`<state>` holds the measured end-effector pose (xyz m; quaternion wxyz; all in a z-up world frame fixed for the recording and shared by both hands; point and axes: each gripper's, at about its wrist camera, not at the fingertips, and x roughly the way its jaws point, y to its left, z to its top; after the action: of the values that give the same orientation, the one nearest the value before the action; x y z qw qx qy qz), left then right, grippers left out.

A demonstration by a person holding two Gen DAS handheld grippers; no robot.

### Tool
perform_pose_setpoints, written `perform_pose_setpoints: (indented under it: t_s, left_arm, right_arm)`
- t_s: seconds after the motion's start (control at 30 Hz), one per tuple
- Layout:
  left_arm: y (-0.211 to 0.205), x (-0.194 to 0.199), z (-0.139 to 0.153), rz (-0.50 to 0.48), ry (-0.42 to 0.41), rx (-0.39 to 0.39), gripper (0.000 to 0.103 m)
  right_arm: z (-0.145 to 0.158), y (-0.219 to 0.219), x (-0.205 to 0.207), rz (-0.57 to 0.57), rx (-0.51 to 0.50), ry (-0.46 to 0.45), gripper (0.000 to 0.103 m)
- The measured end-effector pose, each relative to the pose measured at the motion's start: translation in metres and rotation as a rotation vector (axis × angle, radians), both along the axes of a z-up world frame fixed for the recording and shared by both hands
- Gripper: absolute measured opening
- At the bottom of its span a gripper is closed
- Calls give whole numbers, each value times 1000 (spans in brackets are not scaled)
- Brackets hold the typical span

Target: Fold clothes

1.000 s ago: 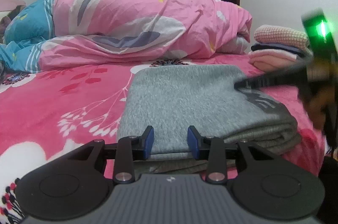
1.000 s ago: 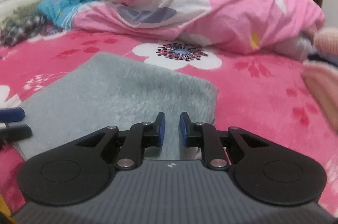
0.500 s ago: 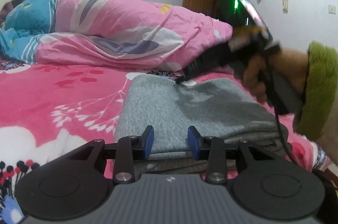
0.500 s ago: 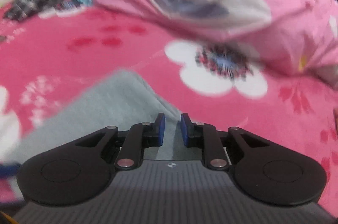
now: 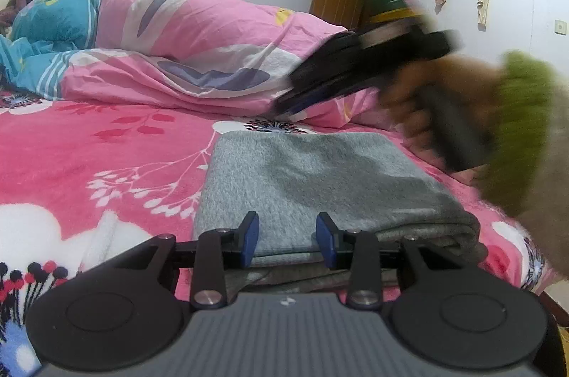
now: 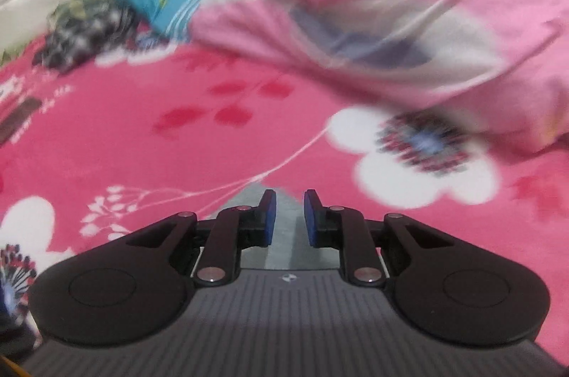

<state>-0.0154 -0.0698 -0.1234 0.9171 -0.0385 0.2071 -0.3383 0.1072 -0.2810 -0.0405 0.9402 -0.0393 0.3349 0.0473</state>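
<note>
While the folded grey garment (image 5: pixel 320 185) lies flat on the pink floral bedspread (image 5: pixel 106 156), its thick layered edge faces the near right; the left gripper (image 5: pixel 287 240) sits low at the garment's near edge, its blue pads spread apart with grey cloth showing between them, pressing on nothing; the right gripper (image 6: pixel 287 217), held in a hand (image 5: pixel 409 103) with a green fuzzy cuff (image 5: pixel 522 124), hangs blurred above the garment's far right; its pads stand a narrow gap apart, pinching nothing, over the garment's far corner (image 6: pixel 281 227); a rumpled pink quilt (image 5: pixel 199 46) is heaped along the far side of the bed.
</note>
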Motion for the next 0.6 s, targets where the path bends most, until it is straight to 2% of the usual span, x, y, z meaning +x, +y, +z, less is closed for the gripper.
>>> perform_pose_setpoints:
  t_s: [0.07,0.13,0.2,0.27,0.33,0.43,0.6]
  left_arm:
    - [0,0,1,-1,4,1,37]
    - [-1,1,2,1,9,4,37]
    - [-2,0,3,8,13,14,37]
    - [-4,-2,5,12,14,29,37]
    - [-6,-3,7,15,12,50,37]
    - [-8,-5,10,21,15,72,37]
    - [-9,-5,11,27,19,84,37]
  right_arm:
    - [10,-24,-19,-72,9,-17,15]
    - [3,-48,-31,-163,27,0,16]
    - [-18,-63,-29,-223,40,43,16]
    - [-54,-70,-22,-242,29,86,15]
    - [-68,-76,-20,-264,60,65,15]
    - [-49,-79,-30,-279,99,17,15]
    - [-1,-83,-98,-237,153,-130,15]
